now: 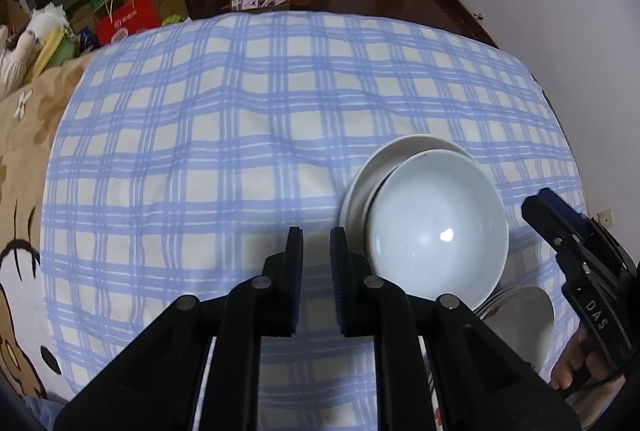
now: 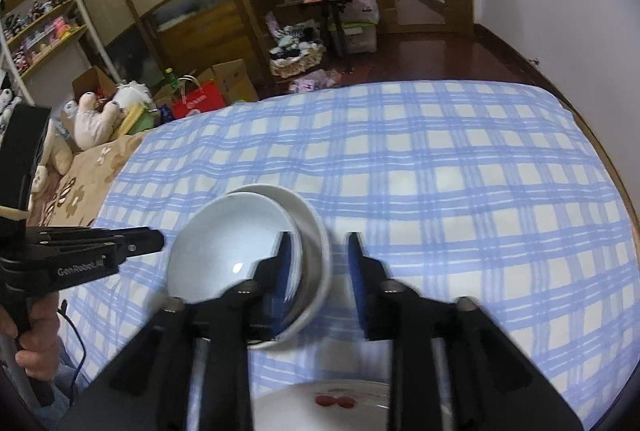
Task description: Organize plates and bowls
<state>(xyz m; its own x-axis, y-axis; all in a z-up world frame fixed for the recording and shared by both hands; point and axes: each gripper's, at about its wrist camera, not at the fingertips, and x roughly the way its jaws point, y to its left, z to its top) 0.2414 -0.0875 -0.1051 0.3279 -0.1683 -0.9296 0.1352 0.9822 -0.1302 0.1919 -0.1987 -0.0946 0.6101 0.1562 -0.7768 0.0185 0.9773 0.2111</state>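
Observation:
A pale blue-white bowl (image 1: pixel 436 227) sits tilted inside a larger white bowl (image 1: pixel 394 151) on the blue checked cloth (image 1: pixel 224 135). The same pair shows in the right wrist view: inner bowl (image 2: pixel 232 247), outer bowl (image 2: pixel 312 231). My left gripper (image 1: pixel 316 235) is open and empty, just left of the bowls. My right gripper (image 2: pixel 318 243) is open; its left finger is over the bowls' right rim, the other outside. A plate with red cherries (image 2: pixel 340 401) lies at the near edge, and a plate stack (image 1: pixel 520 315) shows near the bowls.
The cloth covers a bed with a brown patterned blanket (image 1: pixel 24 151) on the left. Beyond the far edge are a dark wooden floor (image 2: pixel 440 55), boxes, a red bag (image 2: pixel 196 99), plush toys (image 2: pixel 100 115) and shelves. A white wall (image 1: pixel 560 11) is at the right.

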